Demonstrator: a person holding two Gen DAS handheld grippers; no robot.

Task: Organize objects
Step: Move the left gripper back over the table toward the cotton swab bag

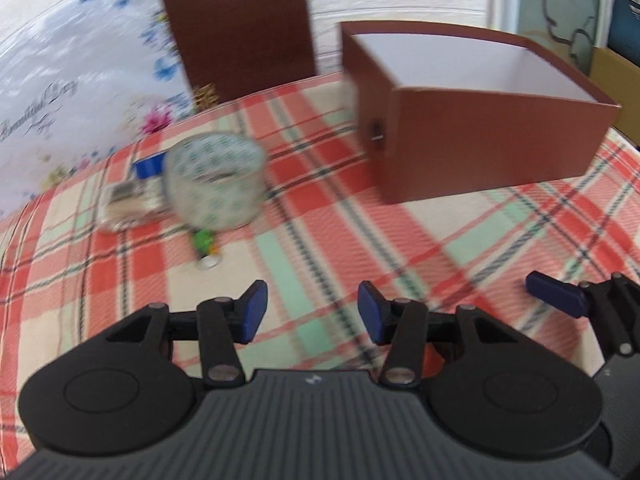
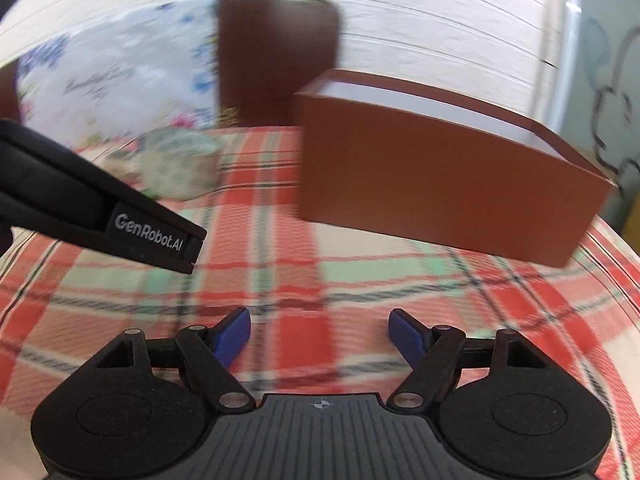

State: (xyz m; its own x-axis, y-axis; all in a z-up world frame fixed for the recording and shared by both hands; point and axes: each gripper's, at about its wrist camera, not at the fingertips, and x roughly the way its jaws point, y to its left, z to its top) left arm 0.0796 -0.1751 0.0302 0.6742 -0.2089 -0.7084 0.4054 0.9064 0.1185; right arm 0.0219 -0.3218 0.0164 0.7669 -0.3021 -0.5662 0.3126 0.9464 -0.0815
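One open brown box [image 1: 480, 148] at the bench's [image 1: 360, 240] far right, white inside, looks empty. One patterned jar [image 1: 214, 184] far left, one clear blue-capped container [image 1: 132, 196] beside it, one small green item [image 1: 204, 240], all blurred. Left tool [image 1: 312, 312] and right tool [image 2: 320, 336]: jaws apart, holding nothing. Brown lid [image 1: 236, 28] leans upright behind.

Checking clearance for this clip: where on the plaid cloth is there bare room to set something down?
Bare plaid cloth lies between the brown box and the patterned cup, and across the near strip before both grippers. The box's white inside looks empty. Crowded: around the cup, with small items beside and before it.
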